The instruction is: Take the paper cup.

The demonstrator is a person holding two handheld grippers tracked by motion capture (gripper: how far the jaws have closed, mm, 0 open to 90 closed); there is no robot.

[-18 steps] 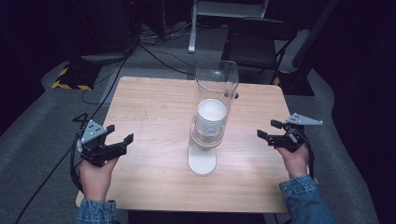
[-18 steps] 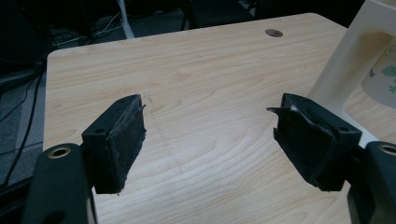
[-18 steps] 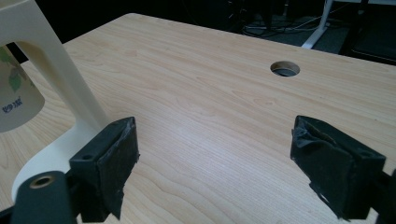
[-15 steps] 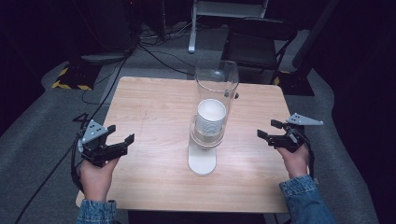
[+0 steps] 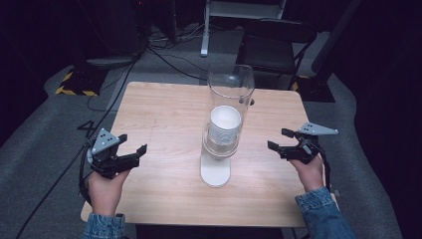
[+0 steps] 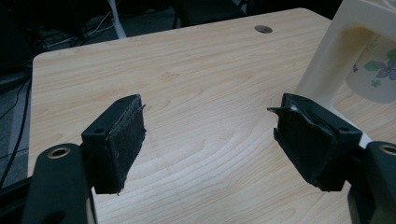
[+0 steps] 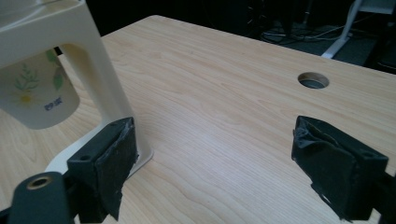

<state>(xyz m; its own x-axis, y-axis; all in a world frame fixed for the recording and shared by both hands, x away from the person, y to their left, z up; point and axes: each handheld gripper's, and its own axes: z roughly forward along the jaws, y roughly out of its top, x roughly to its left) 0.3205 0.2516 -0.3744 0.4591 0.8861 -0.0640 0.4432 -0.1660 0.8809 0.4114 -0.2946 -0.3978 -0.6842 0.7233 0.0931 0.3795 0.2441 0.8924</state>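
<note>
A cup dispenser stands in the middle of the wooden table (image 5: 164, 114): a clear tube (image 5: 230, 87) on a white base (image 5: 215, 172), with a stack of white paper cups (image 5: 225, 124) hanging in it. My left gripper (image 5: 133, 143) rests at the table's left edge, open, pointing toward the dispenser. My right gripper (image 5: 276, 139) sits at the right edge, also open and empty. In the left gripper view the jaws (image 6: 208, 116) stand wide, with the cream stand (image 6: 327, 60) and a flowered cup (image 6: 376, 77) at right. In the right gripper view the gripper (image 7: 215, 135) faces the stand (image 7: 93, 60) and cup (image 7: 37, 93).
A round cable hole (image 7: 313, 80) lies in the tabletop behind the dispenser. Beyond the far edge stand a dark chair (image 5: 278, 45) and cables on the grey floor (image 5: 164, 59). Bare wood lies on both sides of the dispenser.
</note>
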